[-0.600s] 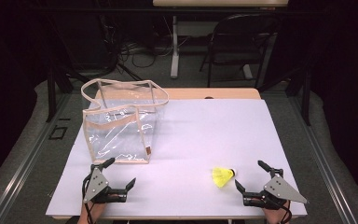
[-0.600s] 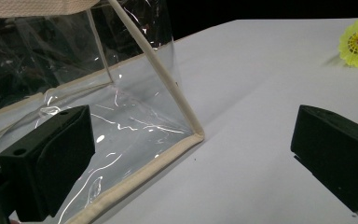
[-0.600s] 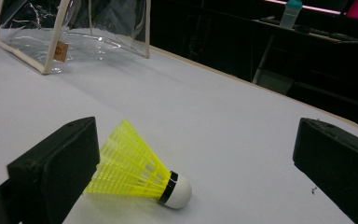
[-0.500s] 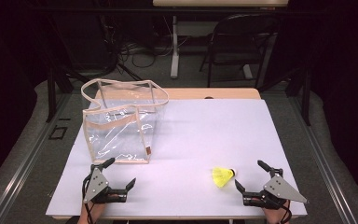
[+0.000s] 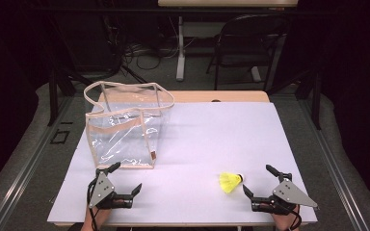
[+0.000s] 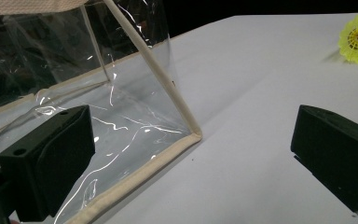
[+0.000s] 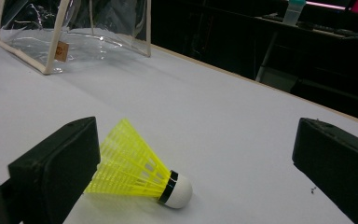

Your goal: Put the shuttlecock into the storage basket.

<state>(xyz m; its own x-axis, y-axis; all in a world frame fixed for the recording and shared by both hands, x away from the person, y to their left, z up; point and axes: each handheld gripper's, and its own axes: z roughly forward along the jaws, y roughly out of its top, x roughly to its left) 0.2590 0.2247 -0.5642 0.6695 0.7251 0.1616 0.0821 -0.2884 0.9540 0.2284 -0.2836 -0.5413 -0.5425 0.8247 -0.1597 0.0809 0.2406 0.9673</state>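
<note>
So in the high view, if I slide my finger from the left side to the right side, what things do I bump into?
Left claw → clear bag → yellow shuttlecock → right claw, all on the white table.

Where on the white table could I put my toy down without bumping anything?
The biggest bare patch of the table lies right of the clear bag and beyond the yellow shuttlecock. Another lies along the near edge, between the left gripper and the shuttlecock. The near corners are crowded, with the right gripper by the shuttlecock.
</note>
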